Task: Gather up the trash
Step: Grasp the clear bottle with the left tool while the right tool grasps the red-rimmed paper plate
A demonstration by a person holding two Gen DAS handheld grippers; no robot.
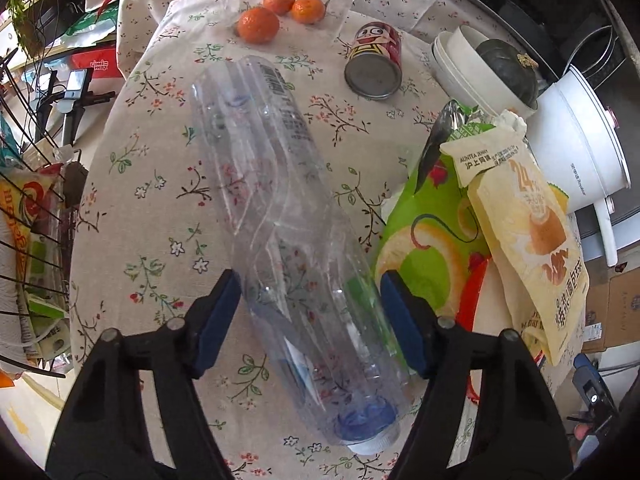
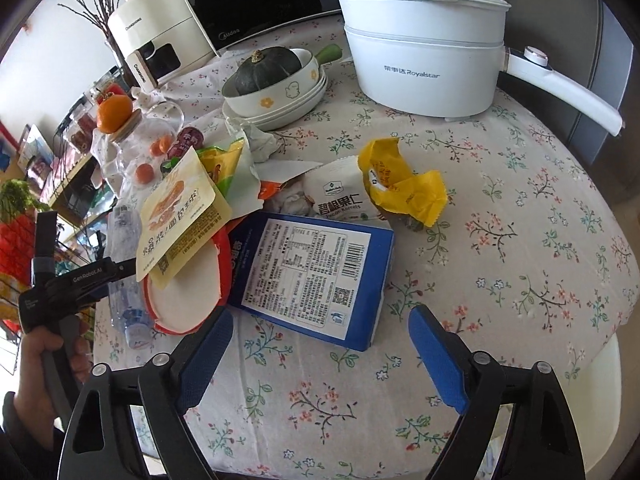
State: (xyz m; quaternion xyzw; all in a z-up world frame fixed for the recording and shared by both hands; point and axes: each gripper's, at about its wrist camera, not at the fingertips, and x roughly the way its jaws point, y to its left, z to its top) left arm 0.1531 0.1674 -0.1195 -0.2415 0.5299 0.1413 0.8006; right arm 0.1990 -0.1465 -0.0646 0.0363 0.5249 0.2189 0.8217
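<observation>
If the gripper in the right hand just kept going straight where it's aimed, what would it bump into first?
Probably the blue box lying flat on the floral tablecloth. The right gripper points down at the box's near edge with open jaws, though it might touch cloth just short of it; depth is unclear.

Trash scattered across flowered tablecloth

Clear empty bottle [image 1: 296,248] lying flat; blue box [image 2: 310,276] label-up beside crumpled yellow wrapper [image 2: 404,184] and snack pouches [image 2: 180,220].

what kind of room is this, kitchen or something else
Most likely a home kitchen or dining corner. A round table under a floral tablecloth carries a white electric cooking pot, a dark green squash in stacked white bowls, and a black microwave stands behind.
</observation>
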